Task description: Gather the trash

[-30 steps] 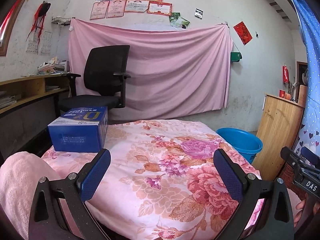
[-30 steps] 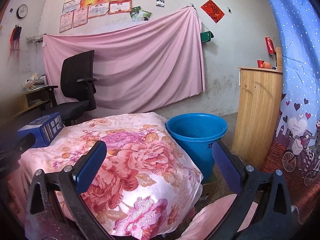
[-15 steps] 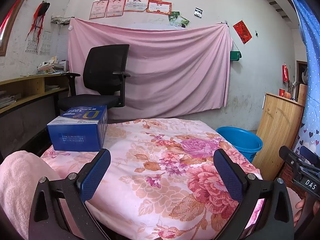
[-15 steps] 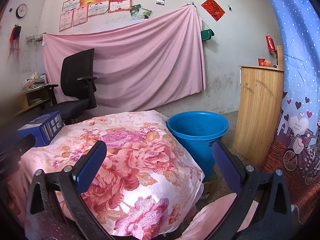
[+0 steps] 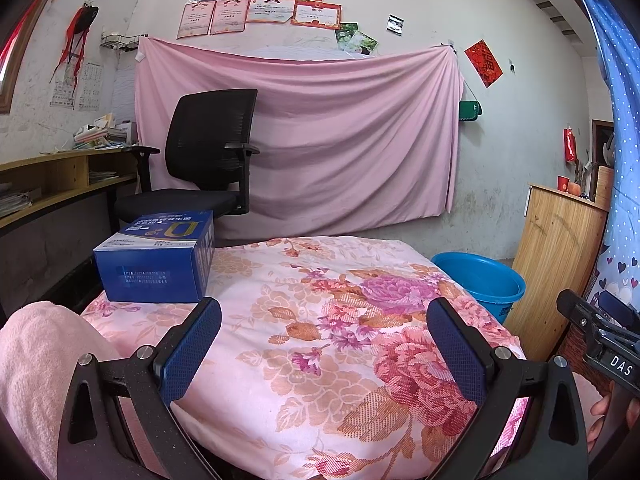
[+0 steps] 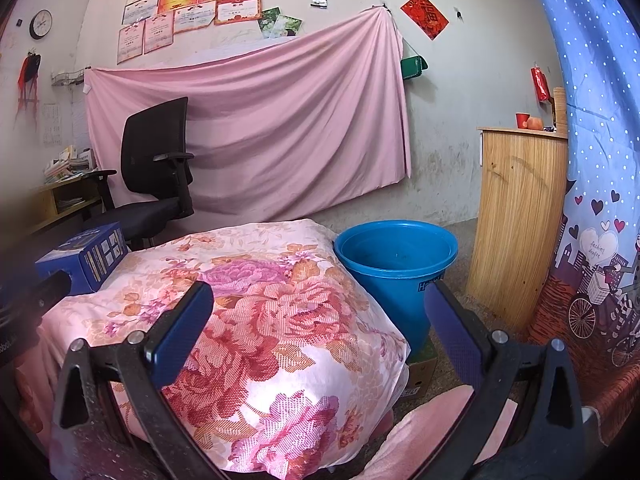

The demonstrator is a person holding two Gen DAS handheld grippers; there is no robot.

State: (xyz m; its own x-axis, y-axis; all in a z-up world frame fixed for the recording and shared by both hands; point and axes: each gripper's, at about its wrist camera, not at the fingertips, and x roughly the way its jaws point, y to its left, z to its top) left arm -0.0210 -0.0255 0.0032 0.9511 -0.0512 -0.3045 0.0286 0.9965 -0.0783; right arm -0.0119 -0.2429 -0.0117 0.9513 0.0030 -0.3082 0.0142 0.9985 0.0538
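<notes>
Here, your left claw [image 5: 322, 342], jaws apart and empty, is nearer the blue carton [image 5: 158, 256], which lies ahead-left on the floral cover [image 5: 320, 320], long axis running away; your right claw [image 6: 318, 320] gapes empty too.

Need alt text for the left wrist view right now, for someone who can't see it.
The open left gripper hovers empty over a floral-covered surface, its fingers wide apart. A blue box sits on the cover ahead and to the left, and a blue bucket stands beyond the right edge.
</notes>
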